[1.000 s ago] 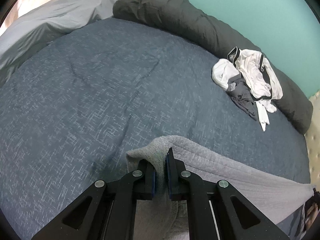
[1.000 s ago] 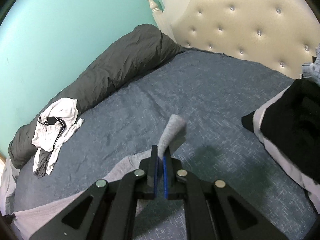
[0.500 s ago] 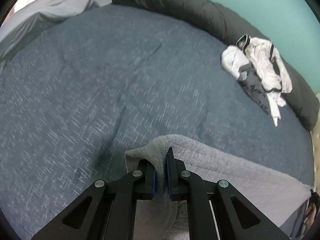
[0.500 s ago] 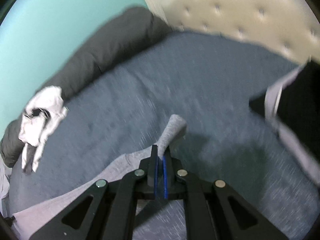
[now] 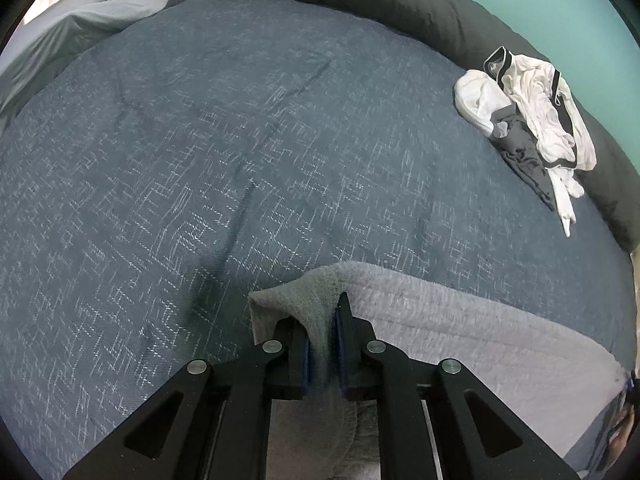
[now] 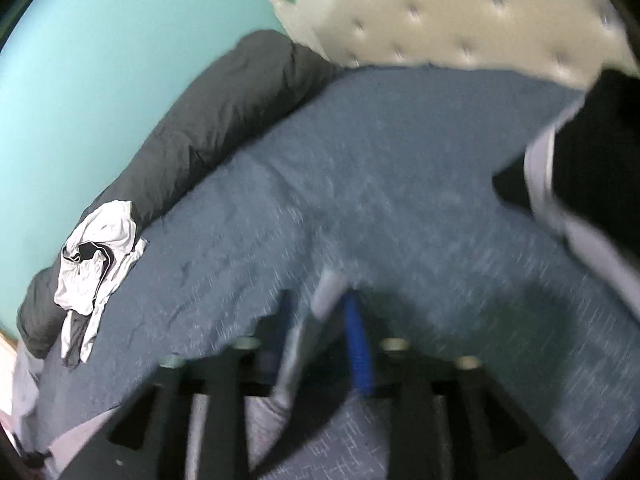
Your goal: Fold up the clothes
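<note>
A crumpled heap of white and dark grey clothes (image 5: 532,120) lies at the far side of the speckled blue-grey bedspread (image 5: 240,140), against a long dark grey rolled duvet (image 5: 400,4) that runs along the turquoise wall (image 6: 100,60). A tufted cream headboard (image 6: 460,12) closes one end, and a black garment with a pale border (image 6: 592,168) sits near it. The middle of the bedspread is open. The light grey knitted garment (image 5: 460,340) lies at the near edge. The left gripper (image 5: 322,344) pinches a raised fold of it; the right gripper (image 6: 320,320), blurred, has just been opening, the cloth loose between its jaws.
</note>
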{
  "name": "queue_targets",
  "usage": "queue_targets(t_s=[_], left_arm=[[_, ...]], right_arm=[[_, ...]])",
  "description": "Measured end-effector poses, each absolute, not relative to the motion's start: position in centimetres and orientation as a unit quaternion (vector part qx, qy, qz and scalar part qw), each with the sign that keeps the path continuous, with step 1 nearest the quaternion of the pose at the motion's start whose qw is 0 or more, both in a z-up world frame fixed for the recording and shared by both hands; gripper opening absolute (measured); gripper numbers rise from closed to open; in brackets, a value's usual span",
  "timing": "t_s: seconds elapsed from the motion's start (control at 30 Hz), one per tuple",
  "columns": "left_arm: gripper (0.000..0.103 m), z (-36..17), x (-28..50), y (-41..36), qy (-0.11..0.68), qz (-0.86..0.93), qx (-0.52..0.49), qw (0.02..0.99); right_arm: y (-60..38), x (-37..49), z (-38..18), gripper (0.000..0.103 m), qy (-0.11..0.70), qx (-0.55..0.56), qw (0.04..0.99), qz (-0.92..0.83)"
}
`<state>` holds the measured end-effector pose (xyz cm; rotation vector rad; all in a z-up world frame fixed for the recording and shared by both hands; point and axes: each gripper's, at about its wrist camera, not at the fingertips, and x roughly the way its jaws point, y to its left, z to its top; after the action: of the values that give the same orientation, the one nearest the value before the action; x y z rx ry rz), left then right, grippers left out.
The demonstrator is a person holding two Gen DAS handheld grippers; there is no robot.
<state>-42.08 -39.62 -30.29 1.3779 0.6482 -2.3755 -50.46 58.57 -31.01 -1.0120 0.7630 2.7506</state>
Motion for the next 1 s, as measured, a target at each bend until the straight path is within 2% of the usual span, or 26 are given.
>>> queue_targets(t_s=[0.2, 0.33, 0.43, 0.5, 0.6, 0.67, 0.7, 0.8, 1.0], left_arm=[[0.014, -30.6, -41.7, -39.6, 0.228, -0.829, 0.485, 0.162], [0.018, -30.7, -41.8, -39.4, 0.221, -0.827, 0.490, 0.164], [0.024, -30.9, -41.7, -39.5, 0.222, -0.825, 0.494, 0.164], [0.037, -30.9, -41.6, -39.7, 0.224, -0.823, 0.495, 0.165], [0.047, -30.5, -41.3, -39.9, 0.222, -0.824, 0.497, 0.160], [0.053, -30.1, -40.8, -40.5, 0.225, -0.825, 0.492, 0.162], [0.059, -29.8, -40.4, -40.9, 0.229, -0.826, 0.488, 0.164], [0.064, -29.3, -39.3, -41.6, 0.235, -0.829, 0.480, 0.166], [0.067, -28.3, -38.1, -41.3, 0.223, -0.839, 0.473, 0.154]], right_arm=[[61.2, -48.7, -32.3, 0.037, 0.266, -0.356, 0.129, 0.886], [61.3, -47.7, -33.9, 0.037, 0.266, -0.383, 0.131, 0.875], [60.4, -47.7, -34.4, 0.037, 0.256, -0.389, 0.107, 0.878], [60.0, -48.1, -34.7, 0.037, 0.259, -0.395, 0.103, 0.875], [59.3, -48.7, -34.7, 0.036, 0.264, -0.393, 0.079, 0.877], [58.5, -49.1, -34.8, 0.025, 0.235, -0.409, 0.076, 0.879], [58.3, -49.2, -34.8, 0.025, 0.227, -0.411, 0.078, 0.879], [58.3, -48.8, -34.4, 0.025, 0.240, -0.400, 0.088, 0.880], [58.5, -47.2, -33.0, 0.025, 0.245, -0.390, 0.089, 0.883]])
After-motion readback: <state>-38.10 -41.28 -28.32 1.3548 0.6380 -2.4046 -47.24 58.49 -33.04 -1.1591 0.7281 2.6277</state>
